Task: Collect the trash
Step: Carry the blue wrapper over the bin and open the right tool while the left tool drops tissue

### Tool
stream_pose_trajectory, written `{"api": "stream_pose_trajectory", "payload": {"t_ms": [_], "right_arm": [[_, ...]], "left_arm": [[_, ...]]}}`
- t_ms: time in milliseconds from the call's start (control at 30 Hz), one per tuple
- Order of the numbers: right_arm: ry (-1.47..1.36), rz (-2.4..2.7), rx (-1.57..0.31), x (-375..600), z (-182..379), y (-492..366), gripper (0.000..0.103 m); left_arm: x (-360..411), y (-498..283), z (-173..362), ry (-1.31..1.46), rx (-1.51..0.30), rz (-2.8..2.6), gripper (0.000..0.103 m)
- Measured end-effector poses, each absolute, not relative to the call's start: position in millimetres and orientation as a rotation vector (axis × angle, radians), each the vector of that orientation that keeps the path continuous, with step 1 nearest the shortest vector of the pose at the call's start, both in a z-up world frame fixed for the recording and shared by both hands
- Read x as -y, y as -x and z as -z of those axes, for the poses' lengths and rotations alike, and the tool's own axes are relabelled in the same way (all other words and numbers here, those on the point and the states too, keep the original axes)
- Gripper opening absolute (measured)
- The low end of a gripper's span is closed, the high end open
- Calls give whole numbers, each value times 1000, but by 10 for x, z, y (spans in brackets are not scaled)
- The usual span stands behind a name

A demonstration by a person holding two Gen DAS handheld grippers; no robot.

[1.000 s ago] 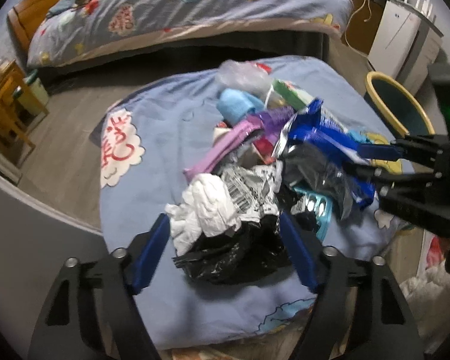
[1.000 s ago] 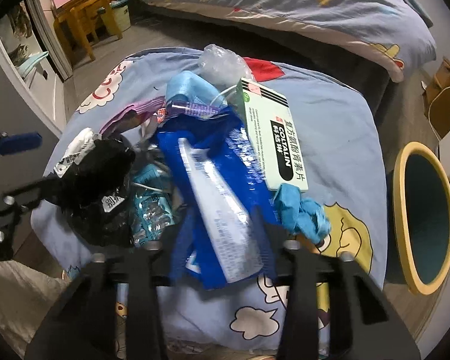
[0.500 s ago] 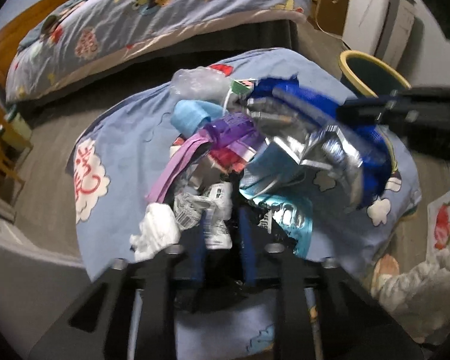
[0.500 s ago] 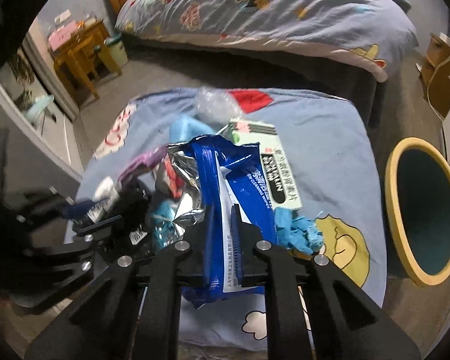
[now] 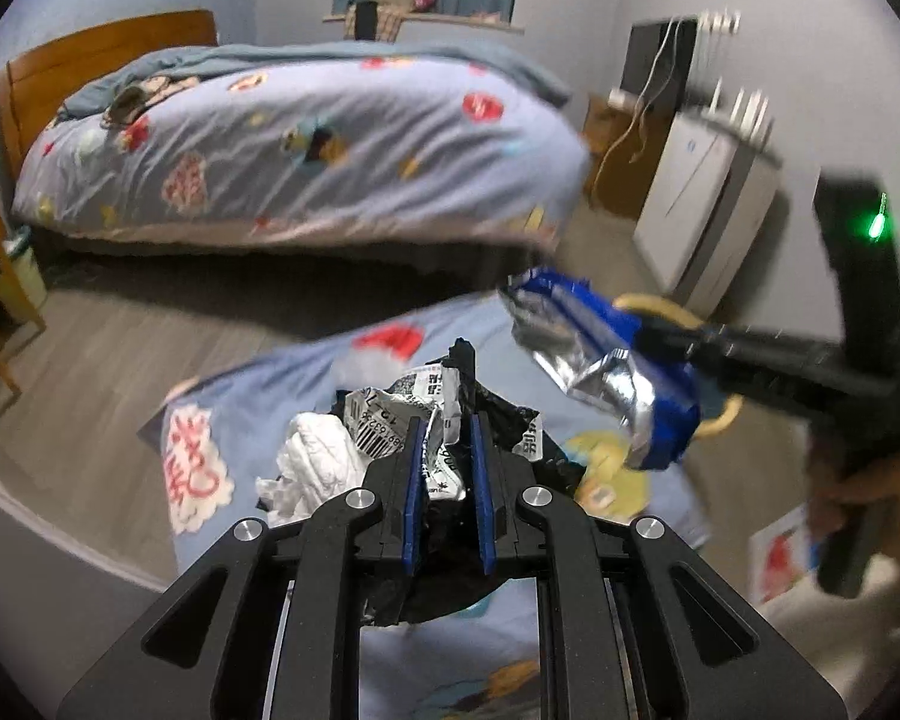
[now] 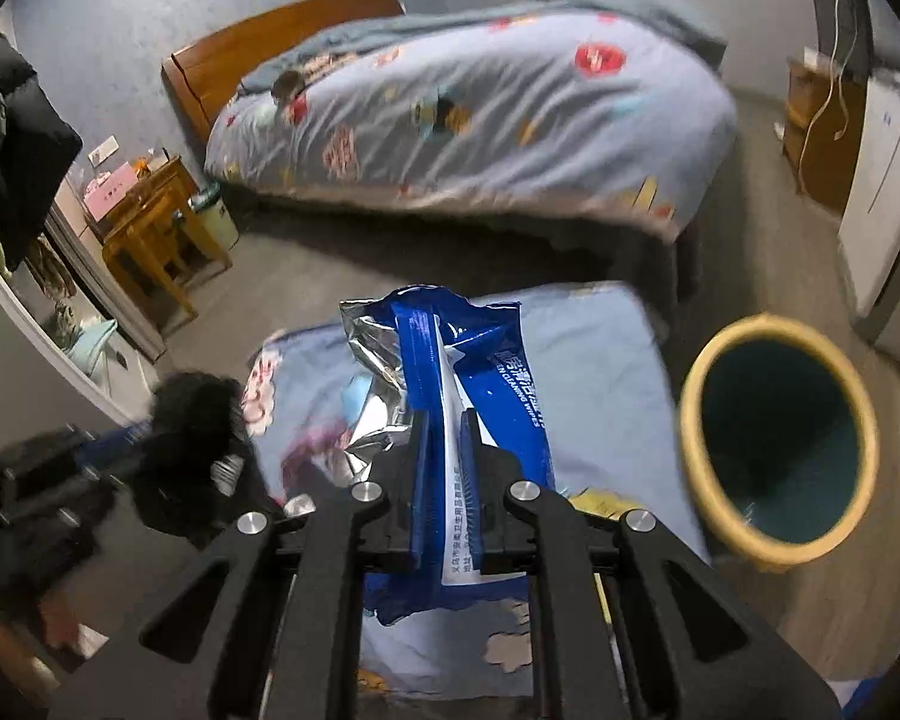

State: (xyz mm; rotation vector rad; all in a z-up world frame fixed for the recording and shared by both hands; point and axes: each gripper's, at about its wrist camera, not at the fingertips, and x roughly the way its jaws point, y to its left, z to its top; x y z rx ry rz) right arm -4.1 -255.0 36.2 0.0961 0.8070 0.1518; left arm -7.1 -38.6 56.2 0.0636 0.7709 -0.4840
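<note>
Right wrist, bin (image 6: 777, 531) rim beside covered table (image 6: 600, 360)

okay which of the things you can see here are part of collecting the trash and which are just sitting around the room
Part of the job:
blue foil packet, in right gripper
black bag with crumpled paper, in left gripper
bin

Just lying about:
bed
wooden desk
white appliance

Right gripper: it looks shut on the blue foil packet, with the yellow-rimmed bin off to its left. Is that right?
Not quite. The right gripper is shut on the blue foil packet, but the yellow-rimmed bin stands to its right, not its left. The right wrist view shows this plainly.
</note>
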Motion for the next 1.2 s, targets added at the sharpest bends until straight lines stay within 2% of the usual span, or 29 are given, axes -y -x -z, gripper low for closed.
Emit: {"api": "stream_pose_trajectory", "payload": {"t_ms": [200, 300, 533, 667, 767, 1033, 1100, 1167, 1200], "right_arm": [[-132, -145, -742, 2908, -681, -74, 10], [-176, -120, -742, 3156, -579, -233, 10], [-71, -48, -811, 3547, -159, -392, 9], [-101, -37, -850, 3810, -36, -444, 9], [-133, -35, -877, 3924, 42, -480, 9], [-160, -71, -919, 3787, 106, -582, 9], [-161, -74, -924, 3732, 102, -621, 9], [-164, -75, -925, 3700, 97, -651, 9], [-163, -75, -925, 3684, 94, -666, 9]], "left_arm": [[573, -135, -921, -53, -716, 536, 16], [779, -268, -927, -100, -705, 550, 16], [1348, -520, -744, -162, -641, 588, 16], [1643, -660, -424, -219, -671, 620, 16], [1804, -891, 81, -290, -788, 570, 16], [1632, -1097, 769, -227, -978, 580, 16], [1555, -1088, 816, -208, -999, 590, 22], [1498, -1048, 807, -193, -999, 595, 50], [1468, -1027, 778, -181, -987, 603, 55]]}}
